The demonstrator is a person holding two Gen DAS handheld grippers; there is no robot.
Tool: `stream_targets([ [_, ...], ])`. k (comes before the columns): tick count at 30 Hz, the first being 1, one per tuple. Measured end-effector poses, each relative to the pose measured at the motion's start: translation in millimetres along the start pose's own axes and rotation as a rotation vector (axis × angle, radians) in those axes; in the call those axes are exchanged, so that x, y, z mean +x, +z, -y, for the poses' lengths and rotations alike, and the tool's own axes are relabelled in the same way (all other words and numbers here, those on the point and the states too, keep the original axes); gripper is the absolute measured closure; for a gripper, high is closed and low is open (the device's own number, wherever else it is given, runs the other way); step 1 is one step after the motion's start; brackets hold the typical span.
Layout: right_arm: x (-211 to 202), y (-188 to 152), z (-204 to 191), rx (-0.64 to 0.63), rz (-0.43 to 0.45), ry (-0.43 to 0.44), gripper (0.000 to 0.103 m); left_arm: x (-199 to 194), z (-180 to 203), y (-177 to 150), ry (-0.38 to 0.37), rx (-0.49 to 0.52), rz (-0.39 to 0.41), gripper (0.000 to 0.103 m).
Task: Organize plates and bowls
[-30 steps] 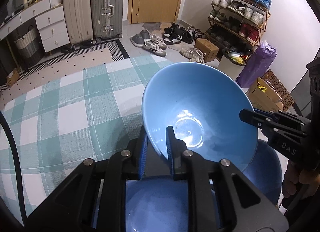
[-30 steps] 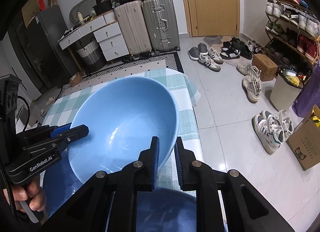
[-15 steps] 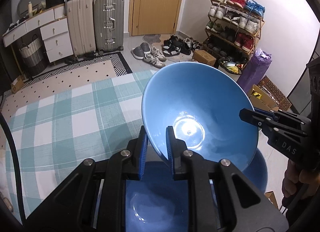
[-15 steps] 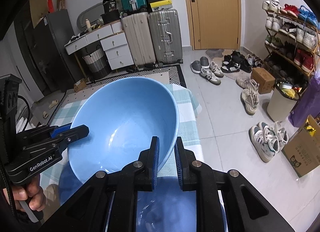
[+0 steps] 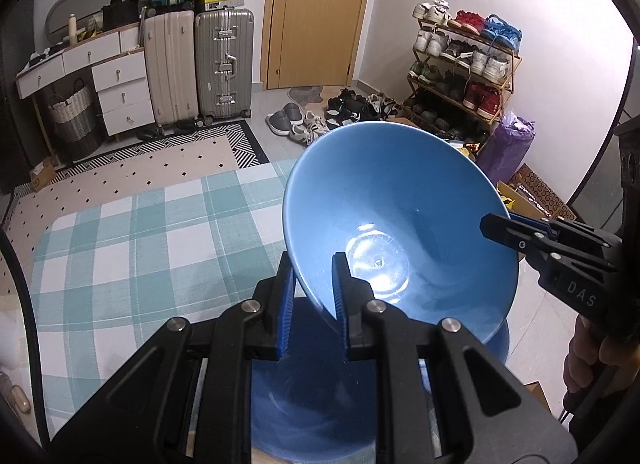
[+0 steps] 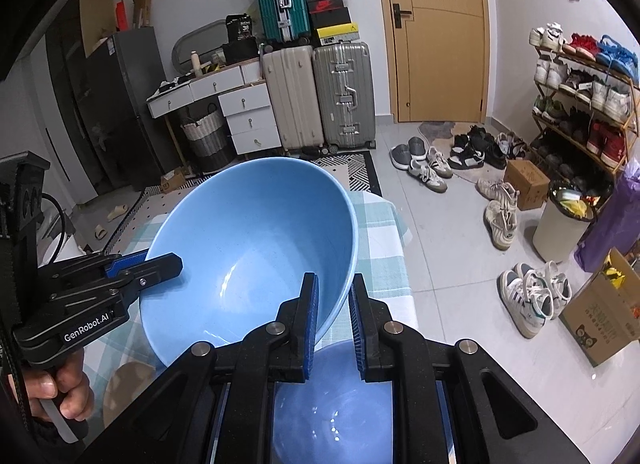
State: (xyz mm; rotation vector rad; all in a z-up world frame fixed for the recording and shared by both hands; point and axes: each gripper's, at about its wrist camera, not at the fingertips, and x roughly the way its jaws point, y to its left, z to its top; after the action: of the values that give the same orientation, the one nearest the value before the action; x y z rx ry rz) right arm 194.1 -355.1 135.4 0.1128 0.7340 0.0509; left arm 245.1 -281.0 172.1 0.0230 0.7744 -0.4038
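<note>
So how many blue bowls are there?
2. One bowl is held up by its rim between both grippers; a second bowl sits on the table right below it. More may be hidden underneath.

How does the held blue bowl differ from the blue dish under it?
The held bowl is clamped at opposite rims by the left gripper and right gripper; the lower dish is gripped by neither. The held bowl is tilted and in the air; the lower dish sits below it, on the checked tablecloth. The held bowl shows whole; the lower dish is mostly hidden. Both are plain blue and empty.
</note>
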Motion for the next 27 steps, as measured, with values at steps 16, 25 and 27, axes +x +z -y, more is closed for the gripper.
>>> stream_targets([
  [16, -37, 2, -43, -0.041, 0.036, 0.008, 0.087, -75, -1, -12, 0.008, -0.017, 0.047, 0.088],
  [25, -50, -4, -67, -0.063, 0.044, 0.023, 0.087, -112, -8, -25, 0.02, -0.027, 0.064, 0.088],
  [27, -51, -6, -70, -0.068, 0.044, 0.026, 0.087, -118, -9, -28, 0.023, -0.029, 0.067, 0.088],
])
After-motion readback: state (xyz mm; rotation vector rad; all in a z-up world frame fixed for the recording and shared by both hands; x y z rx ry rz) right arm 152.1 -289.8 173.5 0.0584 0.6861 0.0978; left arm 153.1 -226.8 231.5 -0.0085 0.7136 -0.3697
